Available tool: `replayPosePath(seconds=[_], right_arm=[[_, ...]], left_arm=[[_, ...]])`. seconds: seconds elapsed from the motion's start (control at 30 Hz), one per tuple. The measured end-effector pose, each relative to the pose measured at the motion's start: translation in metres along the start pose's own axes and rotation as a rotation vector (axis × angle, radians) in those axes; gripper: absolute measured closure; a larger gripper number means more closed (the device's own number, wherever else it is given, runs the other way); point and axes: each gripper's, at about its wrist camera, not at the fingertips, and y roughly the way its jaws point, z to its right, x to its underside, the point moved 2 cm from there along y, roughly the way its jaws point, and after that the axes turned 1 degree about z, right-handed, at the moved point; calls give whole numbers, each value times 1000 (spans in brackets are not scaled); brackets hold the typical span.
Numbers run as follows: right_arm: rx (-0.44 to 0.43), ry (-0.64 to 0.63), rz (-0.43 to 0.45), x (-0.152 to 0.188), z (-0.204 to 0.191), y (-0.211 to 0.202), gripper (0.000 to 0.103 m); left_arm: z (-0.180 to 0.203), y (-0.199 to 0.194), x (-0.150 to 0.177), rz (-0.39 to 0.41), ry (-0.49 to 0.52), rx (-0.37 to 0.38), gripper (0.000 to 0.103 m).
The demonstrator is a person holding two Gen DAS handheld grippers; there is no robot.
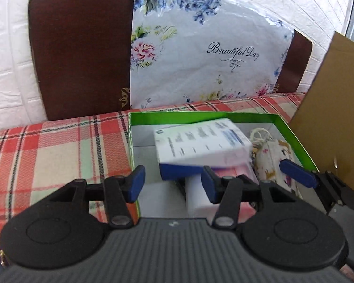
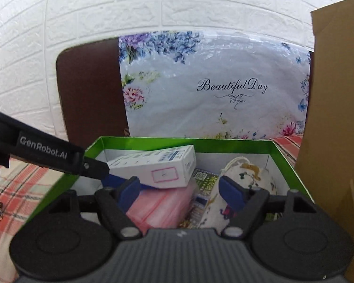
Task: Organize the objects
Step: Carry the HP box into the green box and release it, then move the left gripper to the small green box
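From the left wrist view, the left gripper (image 1: 173,185) is seen with its blue pads spread apart and nothing held between them, poised over the near left part of a green box (image 1: 200,116). Inside the box a white carton (image 1: 200,145) is tilted, its blue end nearest the camera, with a patterned pouch (image 1: 275,162) just to its right. The right gripper's blue finger (image 1: 297,173) is seen reaching in from the right, over the pouch. The box is set on a plaid cloth (image 1: 47,155); a brown cardboard panel (image 1: 330,106) stands at the right.

From the right wrist view, the right gripper (image 2: 180,192) is seen wide open, empty, over a pink packet (image 2: 165,206) and the pouch (image 2: 245,176). The white carton (image 2: 158,167) is propped on the pink packet. The left gripper's finger (image 2: 113,179) is seen touching the carton's left end.
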Motion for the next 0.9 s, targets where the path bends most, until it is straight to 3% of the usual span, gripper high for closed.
replayPosePath(seconds=[0.17,0.4,0.67,0.9], right_arm=[[-22,15,28,6,-3,-29,27],[-70,120,-8,18,1,-74,29],[-172,184,-88,33,-21,-108,31],[-245,115,-104,36,-65,-127,34]], left_arm=[[16,-27,10,12,34,-33,47],[19,-69,43,-3,52,-116,47],[3,-101,75,-24,25,-188,44],[-29,-132,94,5,-10,-274,43]])
